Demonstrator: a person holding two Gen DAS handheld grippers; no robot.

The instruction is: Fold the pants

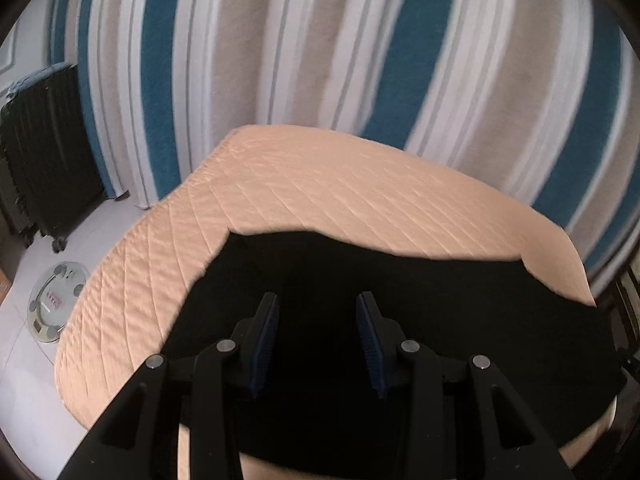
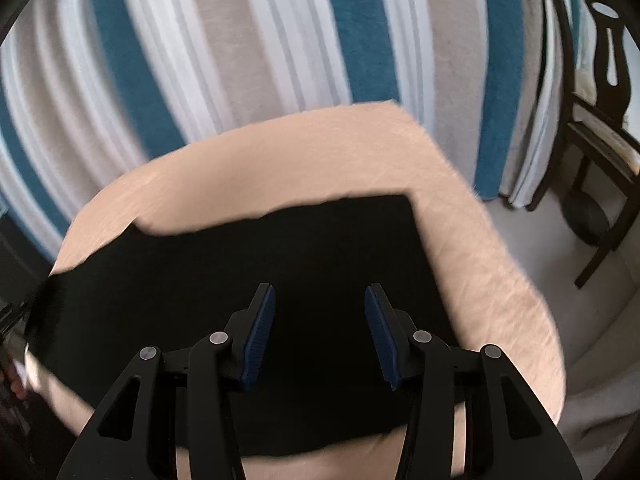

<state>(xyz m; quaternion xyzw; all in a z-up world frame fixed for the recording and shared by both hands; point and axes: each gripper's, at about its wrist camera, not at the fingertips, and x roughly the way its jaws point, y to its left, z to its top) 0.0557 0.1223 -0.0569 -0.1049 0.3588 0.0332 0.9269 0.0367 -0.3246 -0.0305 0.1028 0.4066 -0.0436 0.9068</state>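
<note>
Peach quilted table cover (image 1: 320, 184), black pants (image 1: 440, 300) spread flat on its near half

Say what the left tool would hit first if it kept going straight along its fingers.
Most likely the black pants spread on the peach cover. The open left tool points down at them with nothing between, though depth is unclear.
</note>
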